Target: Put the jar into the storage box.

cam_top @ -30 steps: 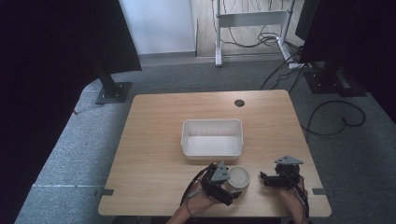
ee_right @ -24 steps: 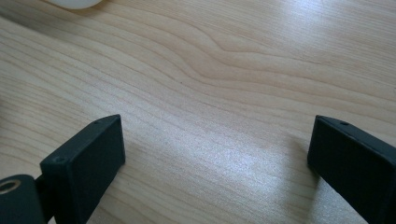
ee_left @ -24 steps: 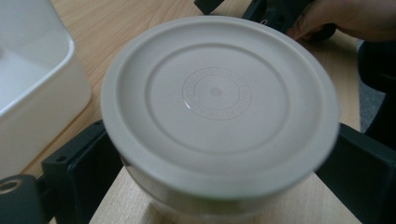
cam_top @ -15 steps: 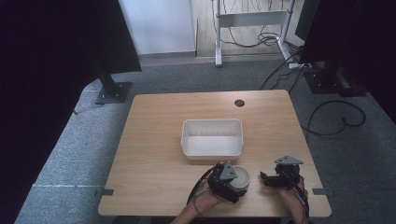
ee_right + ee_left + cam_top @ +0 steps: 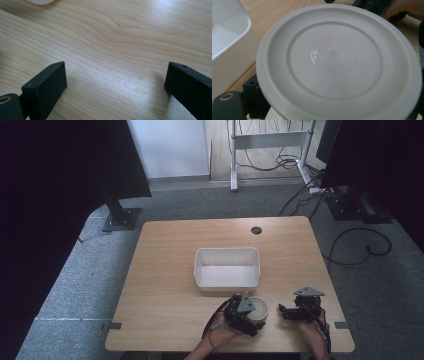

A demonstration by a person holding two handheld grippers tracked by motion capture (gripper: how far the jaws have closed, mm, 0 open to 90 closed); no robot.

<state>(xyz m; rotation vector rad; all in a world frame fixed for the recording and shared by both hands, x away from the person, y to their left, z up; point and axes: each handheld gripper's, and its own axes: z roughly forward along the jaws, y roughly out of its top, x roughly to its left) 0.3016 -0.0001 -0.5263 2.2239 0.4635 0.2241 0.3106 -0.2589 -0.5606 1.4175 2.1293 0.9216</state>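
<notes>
A round pale grey dish (image 5: pixel 259 307) is near the table's front edge, just in front of the white bin. My left gripper (image 5: pixel 251 313) is shut on it, with a jaw at each side of its rim. In the left gripper view the dish (image 5: pixel 337 62) is tipped toward the camera, showing a flat face with embossed ring lettering, and a black finger (image 5: pixel 249 97) shows under its lower left edge. My right gripper (image 5: pixel 286 312) rests to the right of the dish, open. Its jaws (image 5: pixel 115 82) stand wide apart over bare wood, holding nothing.
An empty white rectangular bin (image 5: pixel 227 255) stands mid-table; its corner (image 5: pixel 227 45) sits close beside the dish. The wooden table (image 5: pixel 165 270) has a cable hole (image 5: pixel 256 229) at the back. Dark stands and floor cables surround it.
The left gripper and the dish shifted slightly left, then back to the right, and the dish now looks more tilted. The right gripper has stayed put.
</notes>
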